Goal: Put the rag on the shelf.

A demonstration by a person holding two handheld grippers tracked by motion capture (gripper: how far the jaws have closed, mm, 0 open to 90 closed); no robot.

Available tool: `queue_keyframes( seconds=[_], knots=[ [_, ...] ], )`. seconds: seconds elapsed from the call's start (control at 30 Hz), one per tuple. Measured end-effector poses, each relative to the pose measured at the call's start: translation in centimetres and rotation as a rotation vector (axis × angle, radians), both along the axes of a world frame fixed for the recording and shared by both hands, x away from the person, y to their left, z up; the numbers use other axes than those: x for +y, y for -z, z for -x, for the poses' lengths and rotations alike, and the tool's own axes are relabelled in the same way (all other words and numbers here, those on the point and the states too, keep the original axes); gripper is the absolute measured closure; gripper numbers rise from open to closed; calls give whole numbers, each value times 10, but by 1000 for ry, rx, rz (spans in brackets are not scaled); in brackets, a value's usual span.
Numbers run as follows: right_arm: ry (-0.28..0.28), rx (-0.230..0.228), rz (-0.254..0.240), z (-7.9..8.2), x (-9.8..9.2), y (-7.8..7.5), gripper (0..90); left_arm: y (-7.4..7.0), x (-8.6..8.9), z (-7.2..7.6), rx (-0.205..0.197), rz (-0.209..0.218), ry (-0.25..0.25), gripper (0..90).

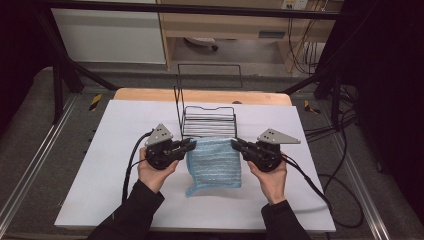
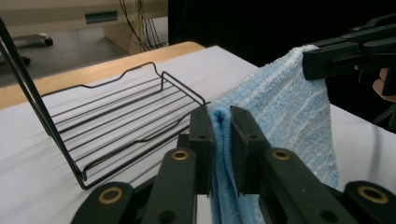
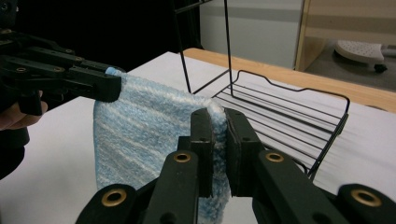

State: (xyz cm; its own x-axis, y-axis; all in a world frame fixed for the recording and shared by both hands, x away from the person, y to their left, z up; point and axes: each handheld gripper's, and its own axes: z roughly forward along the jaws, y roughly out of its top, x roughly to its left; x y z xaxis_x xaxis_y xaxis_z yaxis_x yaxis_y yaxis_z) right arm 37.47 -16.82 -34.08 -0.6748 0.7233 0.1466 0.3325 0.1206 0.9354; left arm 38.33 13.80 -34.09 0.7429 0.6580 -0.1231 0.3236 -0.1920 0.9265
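Terrycloth, soft and light — the blue towel (image 1: 214, 165) hangs limp above the desk (image 1: 125, 130) just before the wire rack (image 1: 209, 121), the left tongs (image 1: 192, 144) and right tongs (image 1: 234, 143) each pinched shut on a top corner — likely the best holds to keep it spread.

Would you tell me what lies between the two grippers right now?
The blue towel spans the gap: the left gripper and right gripper each pinch a top corner, and it hangs in front of the wire rack, as the high view shows.
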Motion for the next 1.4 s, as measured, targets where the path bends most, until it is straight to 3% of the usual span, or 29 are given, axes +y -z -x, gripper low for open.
queue_keyframes(
  seconds=[0.3,0.93,1.4],
  knots=[
    [6,-35,-20,4,2,-12,833,-12,2,1,-31,16,-8,799],
    [92,-164,-47,2,9,-39,834,-39,2,-11,-105,84,-28,800],
    [117,-241,-89,-7,11,-67,835,-73,3,-19,-178,128,-50,800]
  ],
)
